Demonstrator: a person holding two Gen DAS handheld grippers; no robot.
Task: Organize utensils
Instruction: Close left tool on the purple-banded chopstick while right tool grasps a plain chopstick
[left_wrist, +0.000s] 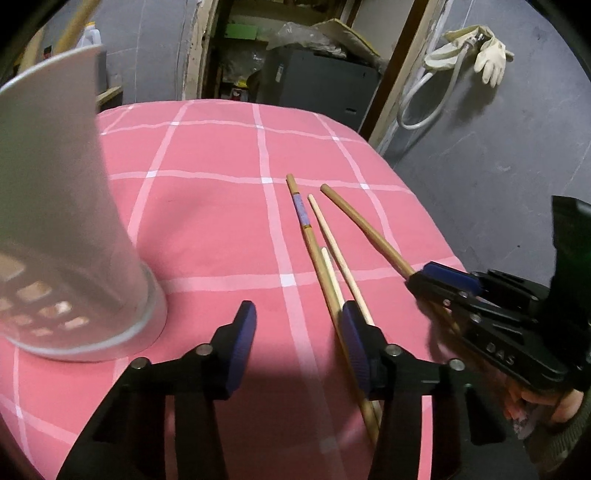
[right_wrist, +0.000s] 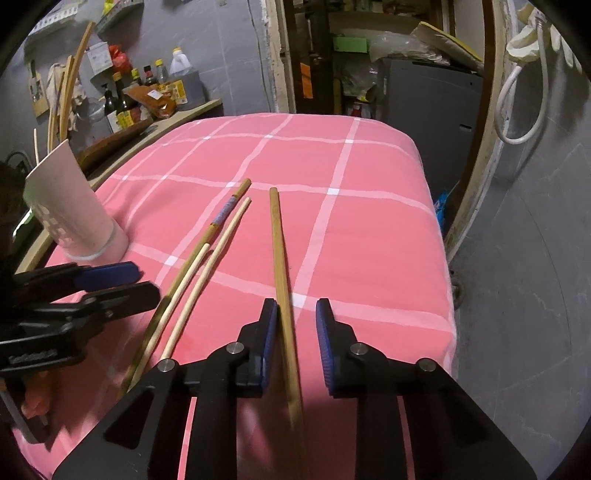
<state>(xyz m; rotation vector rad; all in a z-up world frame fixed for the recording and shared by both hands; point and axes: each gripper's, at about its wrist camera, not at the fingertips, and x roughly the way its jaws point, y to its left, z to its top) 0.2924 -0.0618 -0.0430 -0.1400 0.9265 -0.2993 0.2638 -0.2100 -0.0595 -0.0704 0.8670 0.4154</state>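
Several wooden chopsticks lie on the pink checked tablecloth (left_wrist: 207, 229). A brown chopstick (right_wrist: 282, 280) runs between the fingers of my open right gripper (right_wrist: 296, 332), close to its left pad, not clamped. It also shows in the left wrist view (left_wrist: 365, 230), as does the right gripper (left_wrist: 439, 284). A chopstick with a blue band (left_wrist: 304, 225) and two pale thin ones (left_wrist: 334, 251) lie beside the right finger of my open, empty left gripper (left_wrist: 297, 347). A white perforated utensil holder (left_wrist: 62, 229) stands to the left, also in the right wrist view (right_wrist: 74, 210).
The table's right edge (right_wrist: 439, 258) drops to a grey floor. A wooden counter with bottles (right_wrist: 147, 96) stands at the back left. A dark cabinet (left_wrist: 321, 77) is behind the table. A hose and a glove (left_wrist: 487, 59) hang on the right wall.
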